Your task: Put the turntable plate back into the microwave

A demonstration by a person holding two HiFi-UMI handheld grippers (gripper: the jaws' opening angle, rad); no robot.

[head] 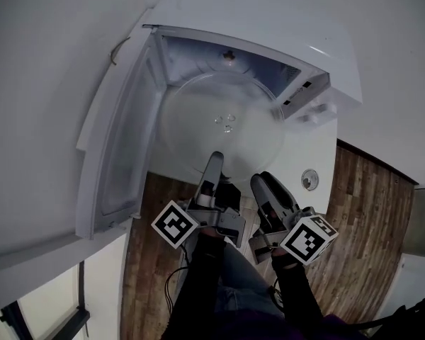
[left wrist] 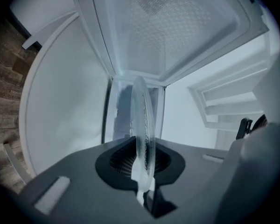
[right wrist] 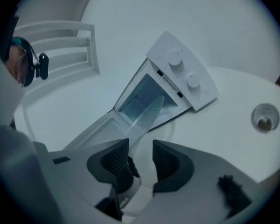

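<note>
Hard to make out: the turntable plate is clear glass against the white microwave. Its far rim fades into the cavity, and I cannot tell whether it rests on the cavity floor.
Cut off: the person's dark sleeves run out of the head view's lower edge.
Left side: the left tool is clenched on the plate's near rim.
Right side: the right tool is released, its pads apart, with the rim passing between them.
Plate's place: straight ahead of both tools, reaching into the open cavity. The door is swung wide beyond the left tool's outer side.
Surface: the white surface has a small round fitting just right of the right tool.
Room: a brown wooden floor lies below the tools.
Right gripper view only: the control panel with two knobs.
Left gripper view only: the mesh of the door window, with the plate seen edge-on.
</note>
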